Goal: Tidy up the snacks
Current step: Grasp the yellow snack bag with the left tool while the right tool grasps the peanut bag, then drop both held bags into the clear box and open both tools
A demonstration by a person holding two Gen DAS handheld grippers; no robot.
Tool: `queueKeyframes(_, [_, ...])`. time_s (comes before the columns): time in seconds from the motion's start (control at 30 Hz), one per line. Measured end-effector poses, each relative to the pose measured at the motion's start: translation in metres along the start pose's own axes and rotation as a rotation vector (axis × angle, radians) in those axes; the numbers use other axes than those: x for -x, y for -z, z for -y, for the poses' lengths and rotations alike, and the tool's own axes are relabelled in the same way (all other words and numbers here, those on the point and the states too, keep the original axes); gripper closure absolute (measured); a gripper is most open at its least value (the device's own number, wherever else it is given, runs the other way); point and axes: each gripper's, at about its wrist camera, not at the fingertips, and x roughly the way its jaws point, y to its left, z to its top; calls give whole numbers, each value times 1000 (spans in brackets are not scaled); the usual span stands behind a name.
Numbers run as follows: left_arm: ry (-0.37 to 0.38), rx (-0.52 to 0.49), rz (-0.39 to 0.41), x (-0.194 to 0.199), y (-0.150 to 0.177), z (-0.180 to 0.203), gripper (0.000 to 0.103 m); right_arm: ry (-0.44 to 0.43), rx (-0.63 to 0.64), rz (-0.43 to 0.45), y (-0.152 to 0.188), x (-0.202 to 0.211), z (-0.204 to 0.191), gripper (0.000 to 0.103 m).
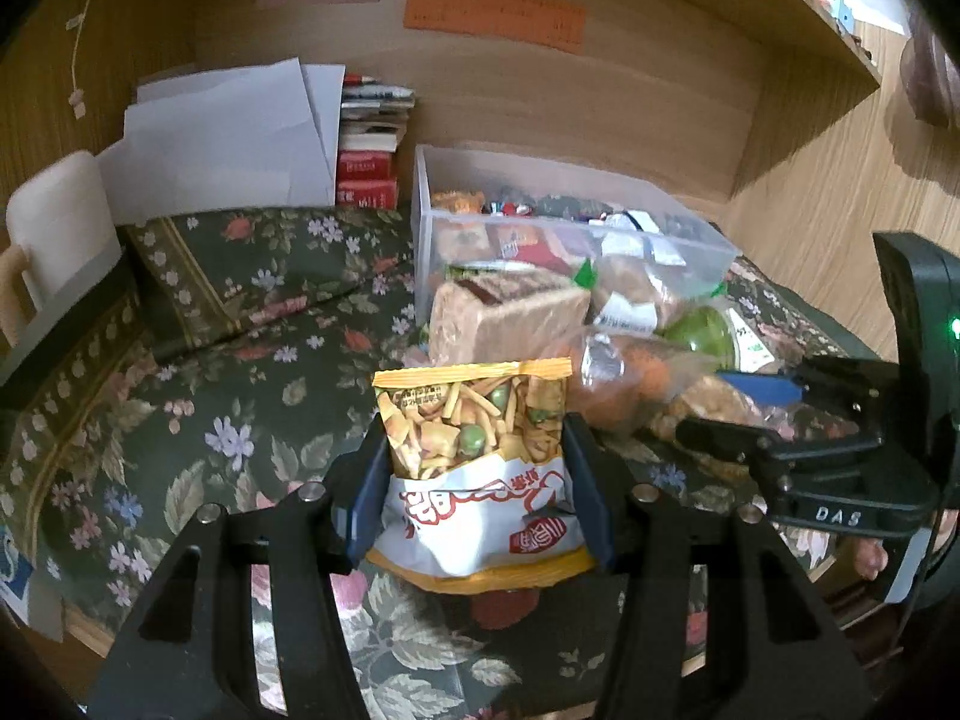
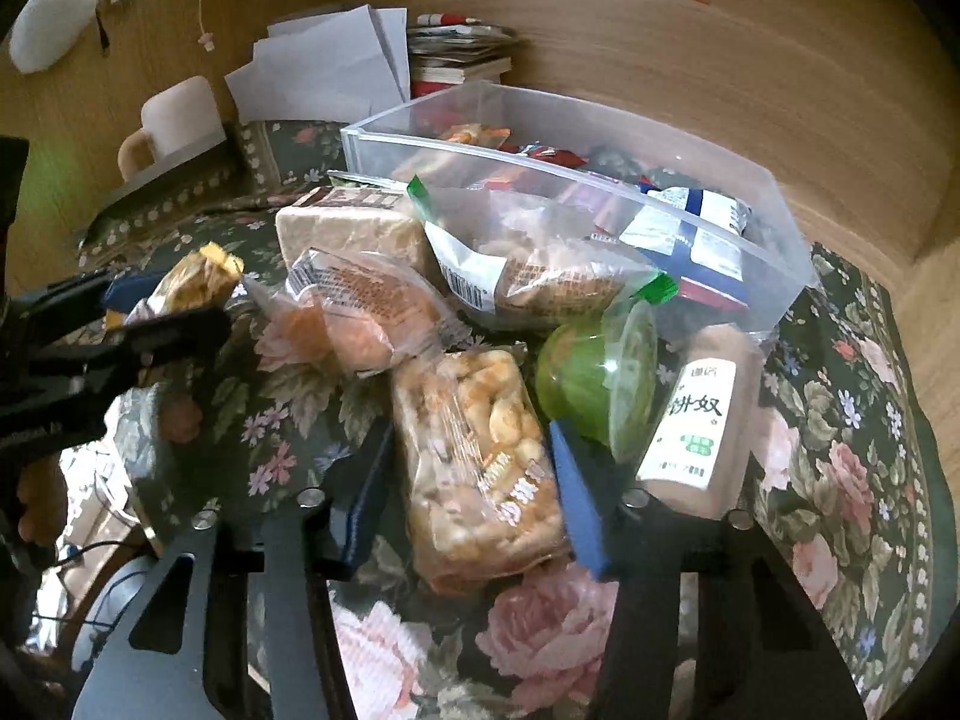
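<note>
We logged "DAS" in white on the right gripper (image 1: 735, 414) body; "饼奴" on a tan sleeve pkg (image 2: 699, 420). Other print was too blurred.

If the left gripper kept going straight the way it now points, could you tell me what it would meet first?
Probably the tan wrapped cake block lying before the clear plastic bin; the left gripper holds an orange-edged snack-mix packet. Depth unclear.

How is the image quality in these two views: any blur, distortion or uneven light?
Left wrist view: strong fisheye bending and dark corners; the yellow-and-white mixed-snack packet is sharp, the clear plastic bin behind soft. Right wrist view: same bending; the clear-wrapped puffed snack bar is sharp, the left edge dim.
</note>
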Motion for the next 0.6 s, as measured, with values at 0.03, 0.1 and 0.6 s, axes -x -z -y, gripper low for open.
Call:
queueKeyframes(0.03, [-2, -3, 5, 1, -2, 0, 49, 1, -3, 5, 1, 1, 0, 58])
queueKeyframes(0.1, [-6, -9, 18, 2, -6, 2, 49, 3, -11, 13, 2, 4, 0, 59])
queueKeyframes(0.6, [-29, -42, 146, 19, -51, 8, 49, 69, -7, 192, -18, 60, 7, 60])
